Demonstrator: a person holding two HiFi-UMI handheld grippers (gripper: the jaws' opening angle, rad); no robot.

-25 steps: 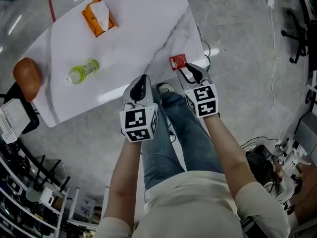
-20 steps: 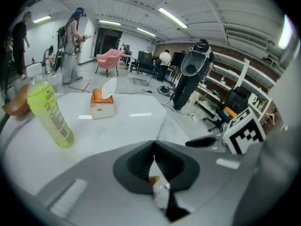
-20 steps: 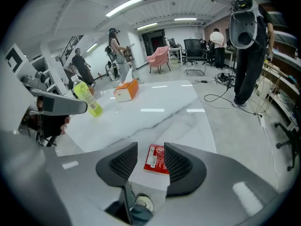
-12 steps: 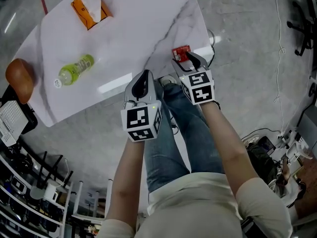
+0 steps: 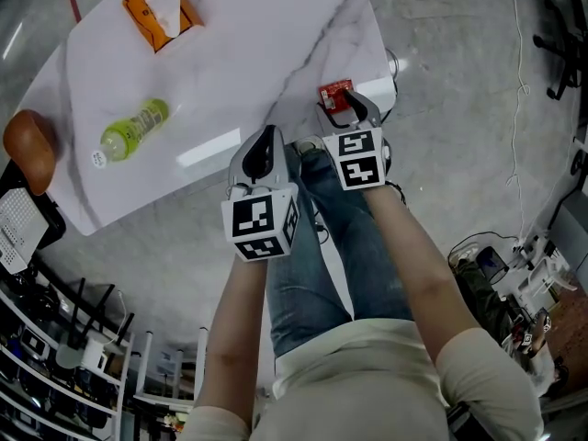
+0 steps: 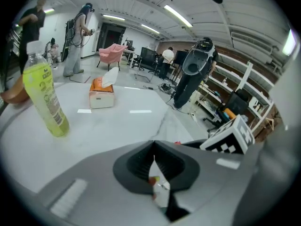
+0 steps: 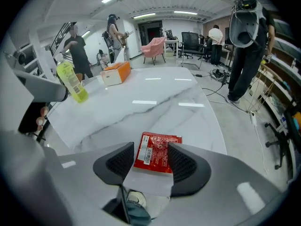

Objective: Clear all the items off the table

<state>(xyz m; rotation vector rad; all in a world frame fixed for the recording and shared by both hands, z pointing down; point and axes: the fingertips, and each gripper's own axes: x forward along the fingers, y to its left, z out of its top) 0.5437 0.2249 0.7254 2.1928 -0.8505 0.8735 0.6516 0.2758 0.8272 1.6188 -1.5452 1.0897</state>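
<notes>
A red snack packet (image 5: 334, 93) lies flat at the near right corner of the white marble table (image 5: 257, 53). My right gripper (image 5: 353, 110) points steeply down over it, and its jaws have just been opening. In the right gripper view the packet (image 7: 157, 145) sits between the two pads of the right gripper (image 7: 151, 155), which stand apart on either side. My left gripper (image 5: 265, 150) hangs shut and empty at the table's near edge; in its own view the left gripper (image 6: 153, 161) has its jaws together. A green bottle (image 5: 129, 129) lies on its side at the left.
An orange tissue box (image 5: 158, 9) sits at the table's far side, past the bottle (image 6: 44, 98). A brown seat (image 5: 26, 150) and a metal rack (image 5: 55, 356) stand at the left. Cables run over the floor at the right. People stand beyond the table (image 7: 141, 98).
Both grippers have come down toward the table. The right gripper has moved over the red packet and its jaws stand wider. The left gripper stays shut.
</notes>
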